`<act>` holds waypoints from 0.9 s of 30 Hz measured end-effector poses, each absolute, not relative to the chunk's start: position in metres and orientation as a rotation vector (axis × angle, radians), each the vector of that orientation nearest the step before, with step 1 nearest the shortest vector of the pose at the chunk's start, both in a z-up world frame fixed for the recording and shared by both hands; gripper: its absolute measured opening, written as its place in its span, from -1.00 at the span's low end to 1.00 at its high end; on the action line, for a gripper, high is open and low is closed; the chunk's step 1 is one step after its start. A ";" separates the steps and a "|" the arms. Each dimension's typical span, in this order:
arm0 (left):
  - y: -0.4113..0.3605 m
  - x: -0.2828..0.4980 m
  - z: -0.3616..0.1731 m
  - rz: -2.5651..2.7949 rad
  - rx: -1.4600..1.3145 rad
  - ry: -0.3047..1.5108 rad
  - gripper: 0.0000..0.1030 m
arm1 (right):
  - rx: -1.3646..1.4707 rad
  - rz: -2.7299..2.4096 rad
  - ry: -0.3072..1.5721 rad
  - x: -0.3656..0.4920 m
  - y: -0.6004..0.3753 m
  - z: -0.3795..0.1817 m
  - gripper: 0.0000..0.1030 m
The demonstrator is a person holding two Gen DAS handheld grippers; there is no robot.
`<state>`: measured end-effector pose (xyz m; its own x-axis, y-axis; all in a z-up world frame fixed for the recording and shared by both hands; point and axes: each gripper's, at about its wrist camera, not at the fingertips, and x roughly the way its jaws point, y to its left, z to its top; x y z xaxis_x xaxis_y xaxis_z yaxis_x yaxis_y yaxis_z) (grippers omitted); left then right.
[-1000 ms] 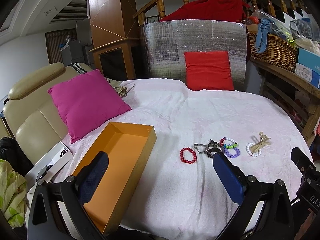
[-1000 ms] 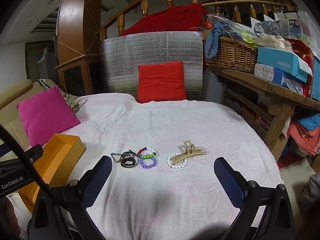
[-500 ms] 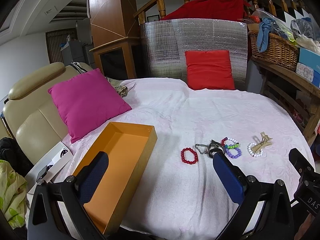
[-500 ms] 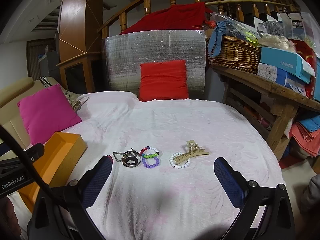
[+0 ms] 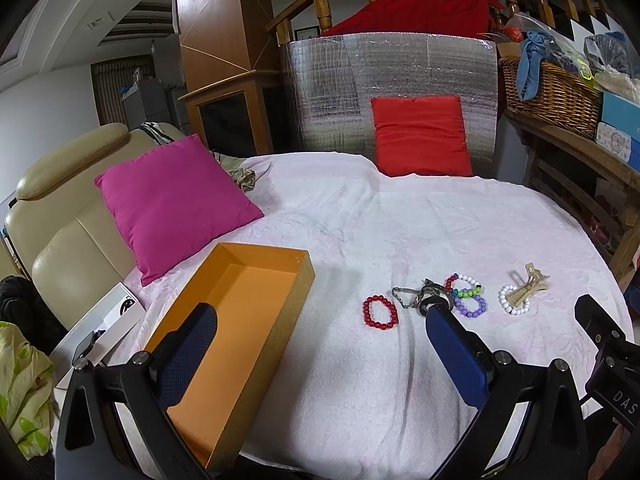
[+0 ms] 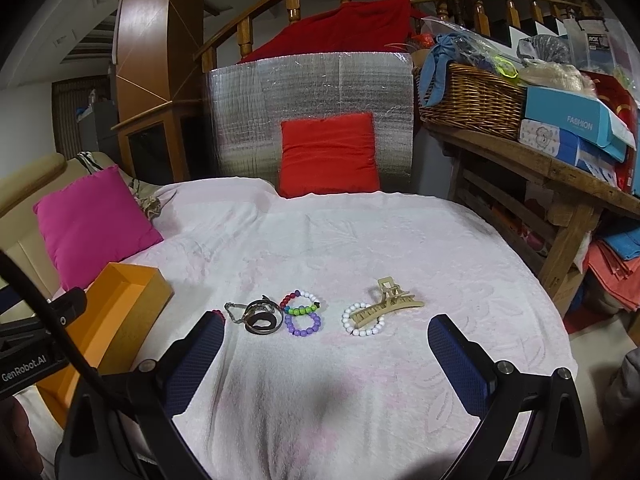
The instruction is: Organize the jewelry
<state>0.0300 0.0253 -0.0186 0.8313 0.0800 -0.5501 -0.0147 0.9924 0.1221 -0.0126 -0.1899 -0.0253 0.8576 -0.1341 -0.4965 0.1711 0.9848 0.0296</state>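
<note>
Jewelry lies in a row on a white cloth. From left: a red bead bracelet [image 5: 380, 311], a metal bangle with a chain [image 6: 262, 318], a multicolour bead bracelet [image 6: 303, 303], a purple bead bracelet [image 6: 303, 324], a white bead bracelet [image 6: 362, 322] and a beige hair claw [image 6: 386, 305] lying on it. An empty orange box [image 5: 224, 332] sits to the left. My left gripper [image 5: 320, 320] is open and empty, above the box's right wall and the red bracelet. My right gripper [image 6: 326, 330] is open and empty, just in front of the bracelets.
A pink cushion [image 5: 172, 200] lies left of the box on a beige sofa [image 5: 60, 216]. A red cushion [image 6: 328, 156] leans on a silver foil panel at the back. A wooden bench [image 6: 540, 172] with a wicker basket and boxes stands at the right.
Both grippers have drifted slightly back and up from the jewelry, so the items sit a little lower in the views. Nothing was picked up; both stay open.
</note>
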 end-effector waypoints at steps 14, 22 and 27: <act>0.010 0.060 -0.036 0.062 0.146 0.619 1.00 | 0.103 -0.161 0.539 0.016 -0.210 -0.032 1.00; -0.010 0.127 -0.093 -0.084 0.077 0.761 1.00 | 0.197 -0.048 0.650 0.065 -0.259 -0.059 1.00; -0.021 0.174 -0.158 -0.141 0.068 0.933 1.00 | 0.401 0.069 0.807 0.106 -0.316 -0.097 0.99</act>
